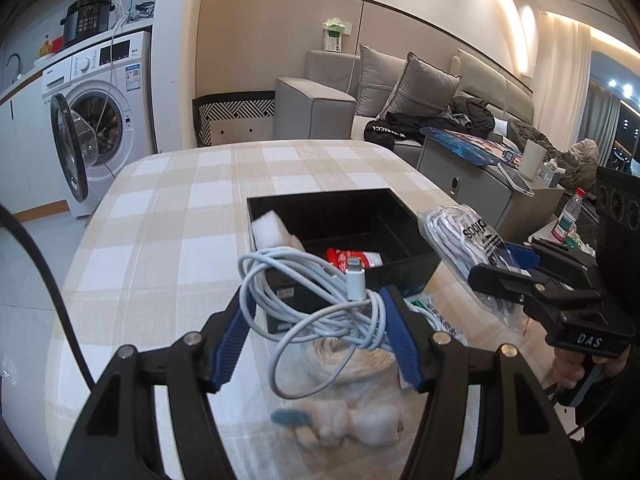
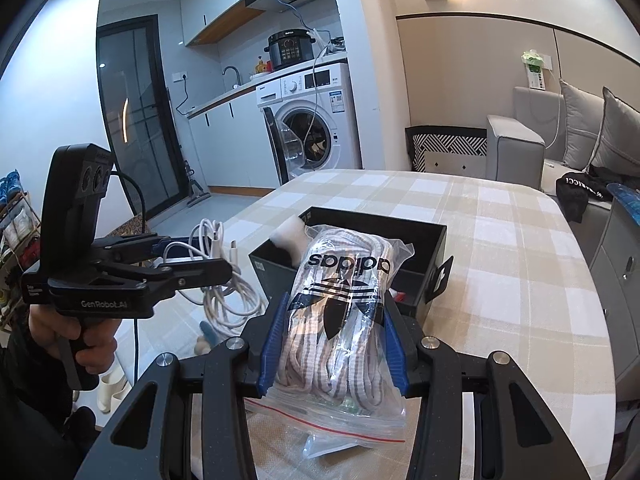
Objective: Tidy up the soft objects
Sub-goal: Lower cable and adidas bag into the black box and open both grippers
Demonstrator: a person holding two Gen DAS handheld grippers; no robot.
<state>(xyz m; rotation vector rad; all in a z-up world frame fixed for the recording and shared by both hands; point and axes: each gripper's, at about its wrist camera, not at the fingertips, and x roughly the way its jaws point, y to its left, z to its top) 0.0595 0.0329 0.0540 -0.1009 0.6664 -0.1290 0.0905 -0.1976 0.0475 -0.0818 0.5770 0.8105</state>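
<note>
the left tongs (image 1: 316,304) are clamped on a coiled white charging cable (image 1: 320,300), low centre of the left view, above the checked tabletop (image 1: 168,200). the right tongs (image 2: 332,312) squeeze a clear bag of laces (image 2: 340,320) at centre frame, just before the black box (image 2: 424,236), with white foam (image 2: 288,236) inside.

The coiled white charging cable (image 1: 320,304) covers most of a small dark box (image 1: 282,300), whose label is too small to read, and below it a pale soft object (image 1: 352,420) with a blue part lies blurred beyond naming. The black storage box (image 2: 420,236) is half hidden behind the adidas bag of laces (image 2: 340,320), which cuts off a red-and-white packet (image 1: 352,258) inside. The bag's near end runs under the right gripper's frame.
</note>
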